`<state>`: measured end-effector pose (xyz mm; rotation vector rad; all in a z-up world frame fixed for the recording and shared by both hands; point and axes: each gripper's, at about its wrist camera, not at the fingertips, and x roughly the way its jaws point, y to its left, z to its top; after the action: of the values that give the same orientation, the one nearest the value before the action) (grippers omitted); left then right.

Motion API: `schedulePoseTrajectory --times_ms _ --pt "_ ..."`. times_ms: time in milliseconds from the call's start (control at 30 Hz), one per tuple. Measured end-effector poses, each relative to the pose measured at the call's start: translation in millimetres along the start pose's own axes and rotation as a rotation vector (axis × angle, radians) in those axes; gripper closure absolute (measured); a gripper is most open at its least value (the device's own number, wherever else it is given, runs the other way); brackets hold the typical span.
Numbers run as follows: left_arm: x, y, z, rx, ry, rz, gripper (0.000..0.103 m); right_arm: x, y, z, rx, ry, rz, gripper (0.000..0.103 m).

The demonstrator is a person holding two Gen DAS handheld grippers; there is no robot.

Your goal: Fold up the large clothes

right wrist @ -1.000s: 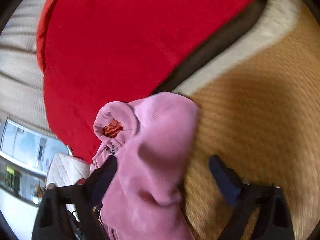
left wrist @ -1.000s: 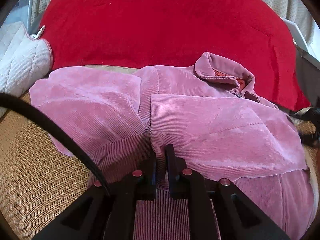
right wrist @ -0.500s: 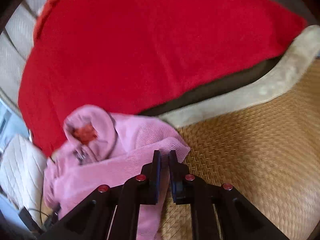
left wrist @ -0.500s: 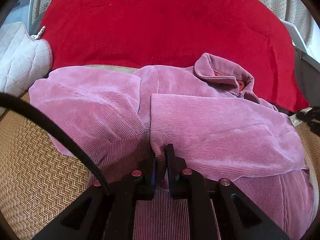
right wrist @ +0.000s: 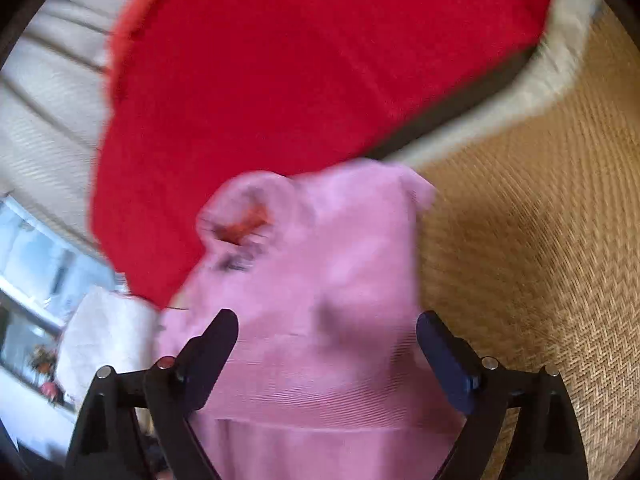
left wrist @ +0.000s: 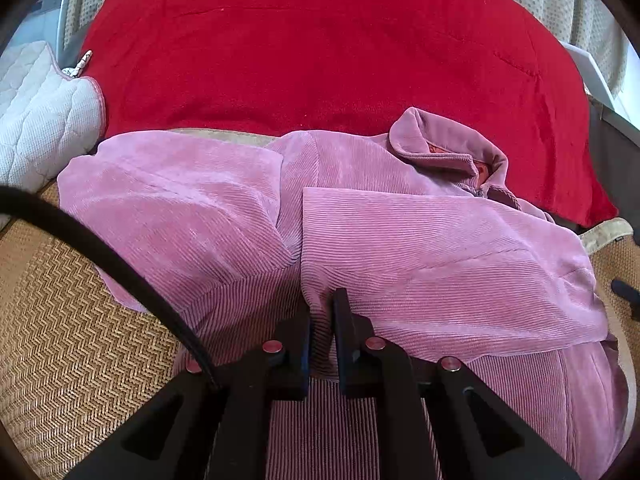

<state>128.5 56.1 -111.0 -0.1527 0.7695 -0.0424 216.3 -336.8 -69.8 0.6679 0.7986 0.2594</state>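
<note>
A pink corduroy jacket [left wrist: 420, 248] lies on a woven mat [left wrist: 72, 340], collar [left wrist: 448, 148] at the far right, both sleeves folded in over the body. My left gripper [left wrist: 320, 320] is shut on the jacket's cloth at the near edge of the right folded panel. The right wrist view is blurred: the jacket [right wrist: 320, 280] lies below, collar toward the upper left. My right gripper [right wrist: 326, 332] is open and empty, its fingers spread wide above the jacket's shoulder. One right fingertip [left wrist: 624, 292] shows at the far right of the left wrist view.
A red blanket [left wrist: 320, 48] covers the back, right behind the collar. A white quilted pad [left wrist: 36, 112] lies at the left. A black cable [left wrist: 100, 252] crosses the left wrist view. The mat [right wrist: 540, 240] extends to the right of the jacket.
My right gripper, shut on the jacket's edge half a second ago, has opened wide, let go and swung over the shoulder. The folded right panel lies flatter. My left gripper has not moved.
</note>
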Motion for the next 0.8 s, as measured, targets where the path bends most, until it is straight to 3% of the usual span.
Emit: schedulePoseTrajectory --times_ms 67,133,167,300,367,467,533,600,700,800 --pt "-0.2 1.3 0.1 -0.004 0.0 -0.003 0.091 10.5 3.1 -5.9 -0.029 0.04 0.027 0.01" --pt "-0.3 2.3 -0.1 -0.009 0.0 -0.003 0.09 32.0 -20.6 -13.1 0.032 0.138 -0.088 0.01" --pt "-0.5 2.9 0.0 -0.013 -0.001 -0.003 0.089 33.7 -28.9 -12.8 0.076 0.146 -0.105 0.012" --pt "-0.6 5.6 -0.8 -0.021 -0.004 -0.01 0.089 11.2 -3.2 7.9 0.02 0.039 -0.007 0.012" --pt "-1.0 7.4 -1.4 -0.026 -0.005 -0.016 0.089 12.9 6.4 25.7 0.001 0.028 0.023 0.012" --pt "-1.6 8.4 -1.8 -0.028 -0.005 -0.018 0.088 46.5 -6.2 51.4 0.064 0.069 0.081 0.012" --pt "-1.5 8.1 -1.7 -0.028 -0.005 -0.019 0.088 80.8 -23.3 57.6 0.137 0.143 0.114 0.012" --pt "-2.0 9.2 -1.9 -0.031 -0.006 -0.022 0.088 98.4 -44.5 63.6 0.16 0.134 0.009 0.013" --pt "-2.2 10.3 -2.1 -0.034 -0.007 -0.026 0.088 93.0 -54.7 69.6 0.187 0.049 -0.015 0.013" --pt "-2.8 10.6 -2.4 -0.035 -0.008 -0.027 0.088 78.2 -40.1 67.8 0.161 0.014 -0.049 0.012"
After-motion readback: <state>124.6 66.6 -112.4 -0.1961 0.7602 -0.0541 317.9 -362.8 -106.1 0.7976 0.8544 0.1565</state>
